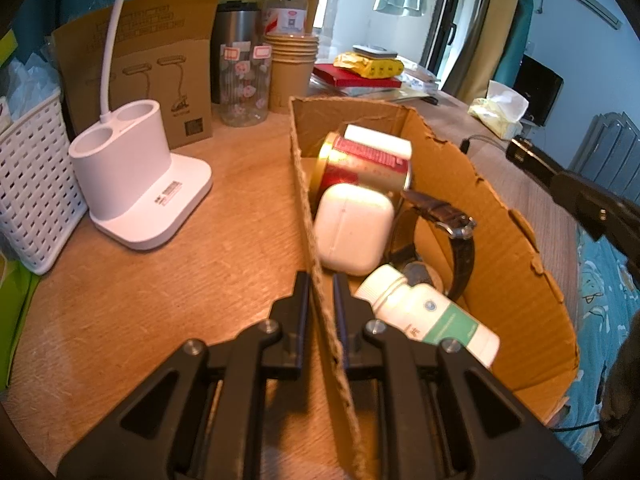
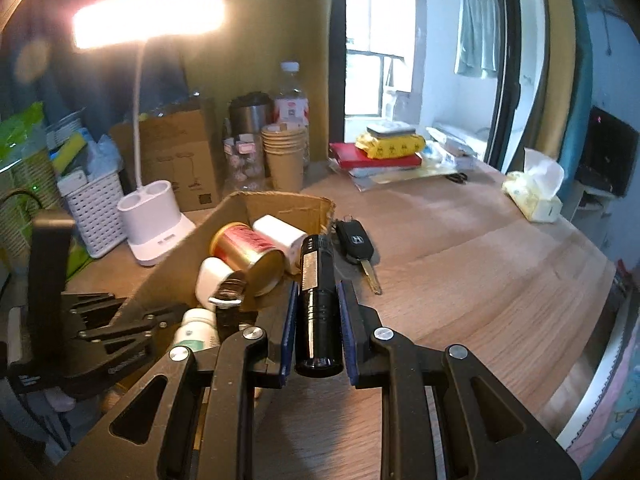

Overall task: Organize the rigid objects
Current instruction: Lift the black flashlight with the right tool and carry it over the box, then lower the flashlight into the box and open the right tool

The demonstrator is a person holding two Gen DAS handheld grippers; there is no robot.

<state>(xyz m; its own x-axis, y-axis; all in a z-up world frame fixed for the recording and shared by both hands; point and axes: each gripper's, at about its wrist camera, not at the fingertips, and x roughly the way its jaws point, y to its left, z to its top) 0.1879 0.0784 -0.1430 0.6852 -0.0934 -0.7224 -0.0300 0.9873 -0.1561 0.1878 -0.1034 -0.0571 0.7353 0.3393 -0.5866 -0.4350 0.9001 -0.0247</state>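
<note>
Left wrist view: left gripper clamps the near wall of the open brown cardboard box, steadying it. Inside lie a white earbud case and a white pill bottle.

Right wrist view: right gripper pinches a black cylindrical flashlight beside the box rim. Risk: the smooth barrel slides out, or knocks the rim, missing the box.

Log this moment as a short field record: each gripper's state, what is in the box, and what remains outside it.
left gripper: shut on the cardboard box wall
right gripper: shut on the black flashlight, beside the box
in box: red-and-gold can, white earbud case, wristwatch, white pill bottle, white block
outside box: car key on the wooden table
lamp: on
</note>
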